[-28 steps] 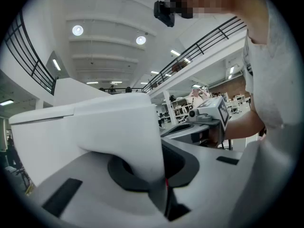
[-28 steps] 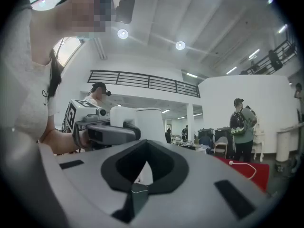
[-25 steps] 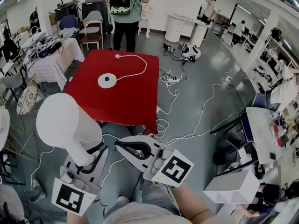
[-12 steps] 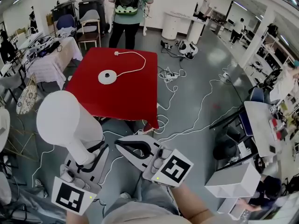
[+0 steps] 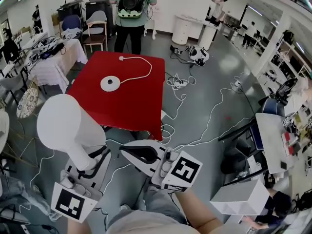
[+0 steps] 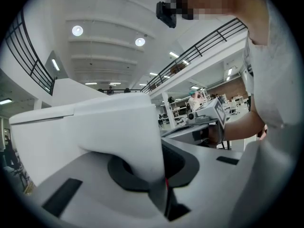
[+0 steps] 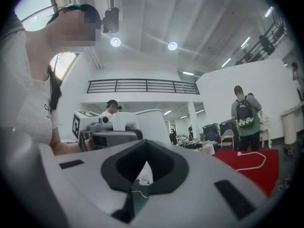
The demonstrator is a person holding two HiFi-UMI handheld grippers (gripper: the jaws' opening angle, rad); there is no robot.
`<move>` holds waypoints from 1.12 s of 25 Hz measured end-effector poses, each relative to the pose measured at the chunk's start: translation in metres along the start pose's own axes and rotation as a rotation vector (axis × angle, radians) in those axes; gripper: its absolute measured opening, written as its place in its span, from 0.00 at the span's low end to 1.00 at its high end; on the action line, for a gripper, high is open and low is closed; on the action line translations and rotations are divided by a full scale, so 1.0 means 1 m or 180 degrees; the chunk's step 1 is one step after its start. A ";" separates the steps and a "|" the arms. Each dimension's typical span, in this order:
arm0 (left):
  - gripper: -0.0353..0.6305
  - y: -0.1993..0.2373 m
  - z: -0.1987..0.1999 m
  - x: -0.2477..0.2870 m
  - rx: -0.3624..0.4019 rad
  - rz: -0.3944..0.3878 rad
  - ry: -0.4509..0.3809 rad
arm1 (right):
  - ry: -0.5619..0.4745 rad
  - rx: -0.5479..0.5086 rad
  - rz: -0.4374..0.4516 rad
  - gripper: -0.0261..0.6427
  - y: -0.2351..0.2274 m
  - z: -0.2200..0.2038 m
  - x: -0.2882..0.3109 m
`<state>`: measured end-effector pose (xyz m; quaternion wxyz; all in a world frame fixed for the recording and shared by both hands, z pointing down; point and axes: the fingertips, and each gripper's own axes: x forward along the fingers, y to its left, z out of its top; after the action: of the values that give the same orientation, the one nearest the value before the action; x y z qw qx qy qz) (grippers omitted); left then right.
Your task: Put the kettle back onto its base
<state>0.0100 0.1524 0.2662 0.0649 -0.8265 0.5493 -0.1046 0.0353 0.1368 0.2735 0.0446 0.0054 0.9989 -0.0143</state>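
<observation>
A white kettle (image 5: 66,128) hangs in the air at the lower left of the head view, tilted, well short of the table. My left gripper (image 5: 92,162) is shut on its handle; in the left gripper view the white kettle (image 6: 95,132) fills the space between the jaws of that gripper (image 6: 161,189). My right gripper (image 5: 127,152) floats beside it, shut and holding nothing, and its own view shows the right gripper (image 7: 135,189) with jaws together. The round white base (image 5: 109,83) lies on the red table (image 5: 126,106), its cord (image 5: 141,72) running toward the far edge.
A person with a backpack (image 5: 130,9) stands at the table's far end. Cables (image 5: 195,116) trail over the grey floor to the right. A cluttered table (image 5: 53,57) and chairs (image 5: 95,30) are at the left, and a white box (image 5: 239,199) and desks at the right.
The view sways slightly. Both grippers and the kettle keep the same places in front of me, and the grip on the handle is unchanged.
</observation>
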 end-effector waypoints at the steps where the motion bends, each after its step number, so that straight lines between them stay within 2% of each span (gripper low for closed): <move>1: 0.11 -0.001 0.001 0.008 0.0000 0.0032 0.0010 | 0.0014 -0.0071 0.0014 0.05 -0.007 0.001 -0.005; 5: 0.11 0.001 0.008 0.037 -0.0009 0.0202 0.0000 | 0.0104 -0.0369 0.0064 0.05 -0.037 0.001 -0.019; 12: 0.11 0.008 0.020 0.074 -0.0052 0.0404 -0.0105 | 0.0074 -0.0296 0.0296 0.05 -0.076 0.007 -0.033; 19: 0.11 0.026 0.012 0.101 -0.0006 0.0403 -0.0019 | -0.0028 -0.0288 0.0317 0.05 -0.105 0.015 -0.030; 24: 0.11 0.050 0.008 0.120 0.0024 0.0326 -0.0094 | -0.0047 -0.0328 0.0221 0.05 -0.131 0.017 -0.015; 28: 0.11 0.082 -0.006 0.135 0.0022 0.0187 -0.0048 | -0.0023 -0.0319 0.0140 0.05 -0.154 0.014 0.012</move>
<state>-0.0140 -0.0033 0.2673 0.0750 -0.8106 0.5725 -0.0984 0.0229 -0.0171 0.2633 0.0488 0.0251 0.9978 0.0367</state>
